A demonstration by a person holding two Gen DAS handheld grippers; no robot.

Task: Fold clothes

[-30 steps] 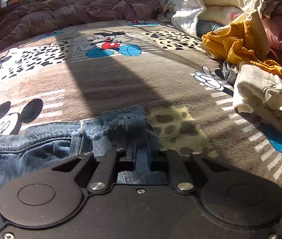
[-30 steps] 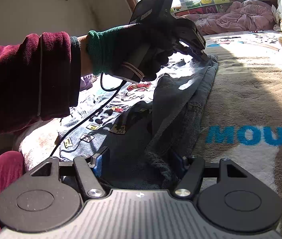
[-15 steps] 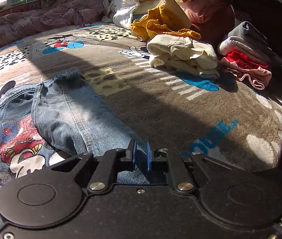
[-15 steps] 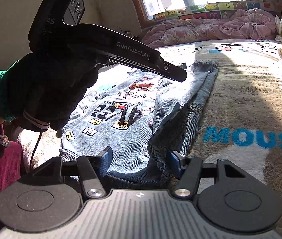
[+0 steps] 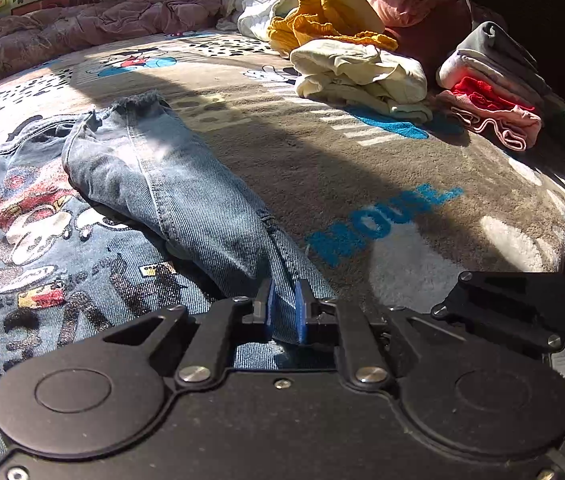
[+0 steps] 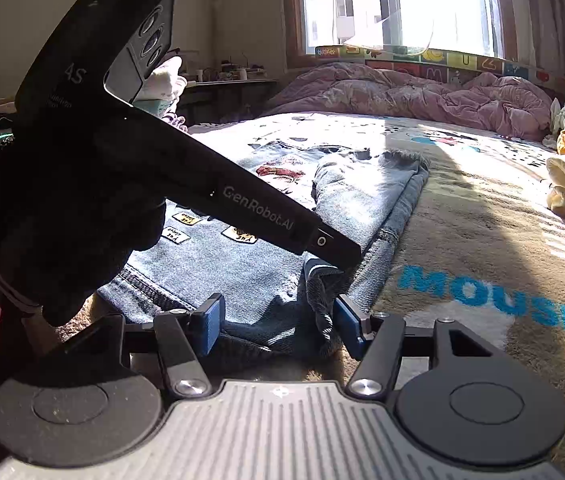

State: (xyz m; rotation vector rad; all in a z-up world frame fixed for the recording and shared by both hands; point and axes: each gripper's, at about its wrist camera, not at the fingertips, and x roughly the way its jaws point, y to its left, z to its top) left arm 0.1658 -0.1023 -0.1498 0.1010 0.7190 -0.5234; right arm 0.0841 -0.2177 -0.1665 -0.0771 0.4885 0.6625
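Sunlit cartoon blanket point(image 5: 362, 168) bears denim jacket point(image 5: 186, 200), left gripper point(image 5: 282, 312) pinching it, right gripper point(image 6: 278, 320) agape

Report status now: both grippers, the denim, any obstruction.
Left gripper shut on denim jacket sleeve fold. Right gripper open, straddling jacket hem. Clothes pile well clear.
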